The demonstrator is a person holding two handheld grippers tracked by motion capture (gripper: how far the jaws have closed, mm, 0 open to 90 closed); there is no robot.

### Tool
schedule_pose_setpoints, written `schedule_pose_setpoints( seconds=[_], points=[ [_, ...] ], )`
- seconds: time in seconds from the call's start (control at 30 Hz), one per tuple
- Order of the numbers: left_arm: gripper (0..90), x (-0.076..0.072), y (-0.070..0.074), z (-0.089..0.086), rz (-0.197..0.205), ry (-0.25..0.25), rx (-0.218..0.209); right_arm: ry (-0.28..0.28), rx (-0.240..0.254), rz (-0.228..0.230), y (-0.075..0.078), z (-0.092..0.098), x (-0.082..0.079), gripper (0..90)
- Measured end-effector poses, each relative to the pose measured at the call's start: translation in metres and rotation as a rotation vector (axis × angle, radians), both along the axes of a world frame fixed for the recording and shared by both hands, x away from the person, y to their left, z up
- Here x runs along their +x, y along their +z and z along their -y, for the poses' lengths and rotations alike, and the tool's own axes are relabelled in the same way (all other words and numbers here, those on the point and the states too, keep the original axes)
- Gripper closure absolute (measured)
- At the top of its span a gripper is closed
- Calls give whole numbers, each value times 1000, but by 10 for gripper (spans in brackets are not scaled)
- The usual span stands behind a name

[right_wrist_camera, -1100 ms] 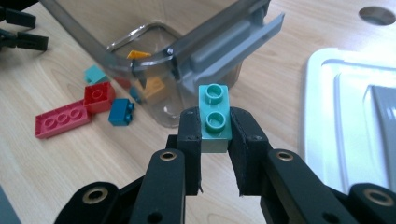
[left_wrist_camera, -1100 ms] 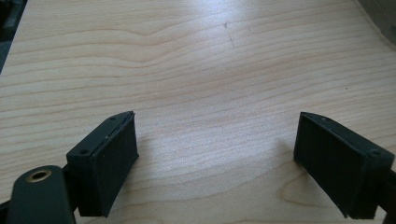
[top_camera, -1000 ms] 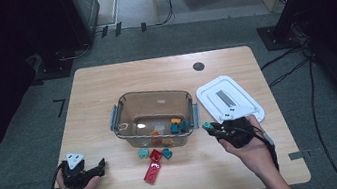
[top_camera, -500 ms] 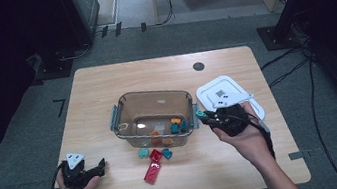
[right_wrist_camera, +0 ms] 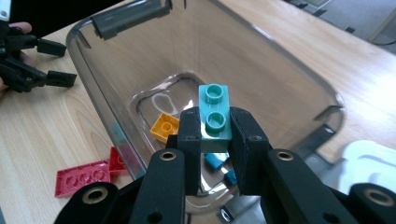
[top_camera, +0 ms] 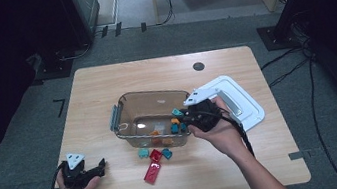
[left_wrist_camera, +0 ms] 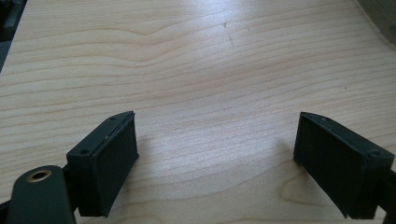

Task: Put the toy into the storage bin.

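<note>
Gripping a studded teal plastic brick (right_wrist_camera: 215, 119), right tongs (right_wrist_camera: 214, 140) overhang the clear tub (right_wrist_camera: 299, 79).

Matt wooden table (top_camera: 105, 89); glossy clear container (top_camera: 127, 103), seemingly plastic; plastic brick (right_wrist_camera: 215, 116).

One clear container (top_camera: 126, 112), one white lid (top_camera: 243, 103), two grippers, about nine toy bricks.
</note>
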State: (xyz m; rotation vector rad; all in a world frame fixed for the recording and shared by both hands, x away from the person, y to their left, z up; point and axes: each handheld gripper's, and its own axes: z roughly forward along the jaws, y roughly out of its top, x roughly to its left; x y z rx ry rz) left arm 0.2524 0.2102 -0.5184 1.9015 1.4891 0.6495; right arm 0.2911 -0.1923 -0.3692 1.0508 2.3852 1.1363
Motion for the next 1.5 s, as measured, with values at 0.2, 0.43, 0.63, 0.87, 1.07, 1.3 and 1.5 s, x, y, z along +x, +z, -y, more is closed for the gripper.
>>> schedule_pose_setpoints(
  seconds=[0.2, 0.43, 0.63, 0.87, 1.07, 1.3, 1.5],
  points=[
    [134, 0, 0, 0, -1, 0, 0, -5, 16, -23, -10, -9, 7, 666],
    [134, 0, 0, 0, -1, -2, 1, -18, 31, -12, -5, -2, 4, 527],
    [134, 0, 0, 0, -1, -1, 0, -45, 14, 12, -4, 13, -10, 403],
    [134, 0, 0, 0, -1, -2, -1, -111, 27, -17, -18, 38, -27, 255],
    [134, 0, 0, 0, -1, -2, 0, -161, 35, -53, -41, 55, -40, 200],
    [133, 0, 0, 0, -2, 1, 0, -187, 51, -79, -67, 66, -54, 200],
    [133, 0, 0, 0, -2, 3, 0, -181, 44, -88, -89, 65, -65, 217]
  ],
)
